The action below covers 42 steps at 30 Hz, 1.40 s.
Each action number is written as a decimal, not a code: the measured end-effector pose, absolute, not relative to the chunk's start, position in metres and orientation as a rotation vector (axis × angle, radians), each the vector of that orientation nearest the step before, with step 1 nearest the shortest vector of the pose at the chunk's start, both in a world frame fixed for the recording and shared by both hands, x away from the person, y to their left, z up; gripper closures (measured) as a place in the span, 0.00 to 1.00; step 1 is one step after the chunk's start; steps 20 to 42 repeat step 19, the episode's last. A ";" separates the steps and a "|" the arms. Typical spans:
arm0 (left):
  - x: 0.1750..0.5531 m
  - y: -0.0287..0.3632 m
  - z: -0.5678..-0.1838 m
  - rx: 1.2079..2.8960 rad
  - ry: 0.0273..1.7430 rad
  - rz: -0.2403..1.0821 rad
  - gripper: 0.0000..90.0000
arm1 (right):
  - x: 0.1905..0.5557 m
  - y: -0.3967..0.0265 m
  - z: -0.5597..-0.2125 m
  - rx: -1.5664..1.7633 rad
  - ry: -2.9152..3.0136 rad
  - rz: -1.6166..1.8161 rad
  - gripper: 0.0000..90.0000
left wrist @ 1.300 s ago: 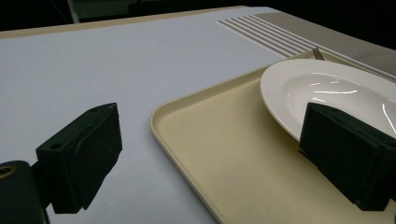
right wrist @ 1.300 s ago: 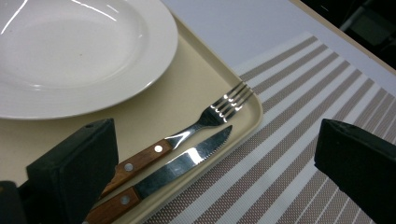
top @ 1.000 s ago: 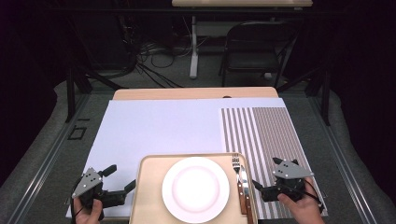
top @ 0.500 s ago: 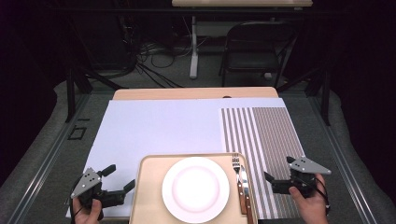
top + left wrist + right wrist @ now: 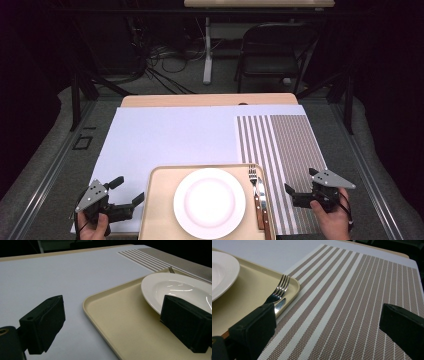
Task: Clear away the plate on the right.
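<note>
The counter (image 5: 150,102) carries a white sheet (image 5: 170,140) over most of its top, with a brown-and-white striped placemat (image 5: 290,145) along the right edge. A beige tray (image 5: 160,200) sits at the near edge of the counter, roughly centred, its right rim touching or overlapping the left edge of the placemat. A white plate (image 5: 209,202) lies in the middle of the tray. A knife (image 5: 260,205) with a wooden handle and a fork (image 5: 252,175) lie side by side along the right rim of the tray, just beside the plate, tines and blade tip pointing toward the far edge. The left tool (image 5: 127,191) is held near the near-left corner of the counter, just beside the left rim of the tray; its jaws stand wide apart and grip nothing, and in the left gripper view they frame the tray's corner and the plate. The right tool (image 5: 300,183) is held over the near-right part of the placemat, just beside the knife and fork; its jaws are also spread wide and carry nothing.
</note>
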<state>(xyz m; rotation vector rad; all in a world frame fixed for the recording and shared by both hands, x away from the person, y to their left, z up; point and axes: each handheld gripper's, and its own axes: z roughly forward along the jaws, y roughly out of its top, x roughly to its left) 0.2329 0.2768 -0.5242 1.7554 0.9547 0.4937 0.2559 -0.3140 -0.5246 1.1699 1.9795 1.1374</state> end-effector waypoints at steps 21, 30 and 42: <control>0.234 0.278 -0.525 1.750 0.959 0.495 0.07 | 0.256 -0.307 -0.529 1.119 2.034 1.134 0.00; 0.234 0.278 -0.525 1.750 0.959 0.495 0.07 | 0.256 -0.307 -0.529 1.119 2.034 1.134 0.00; 0.234 0.278 -0.525 1.750 0.959 0.495 0.07 | 0.256 -0.307 -0.529 1.119 2.034 1.134 0.00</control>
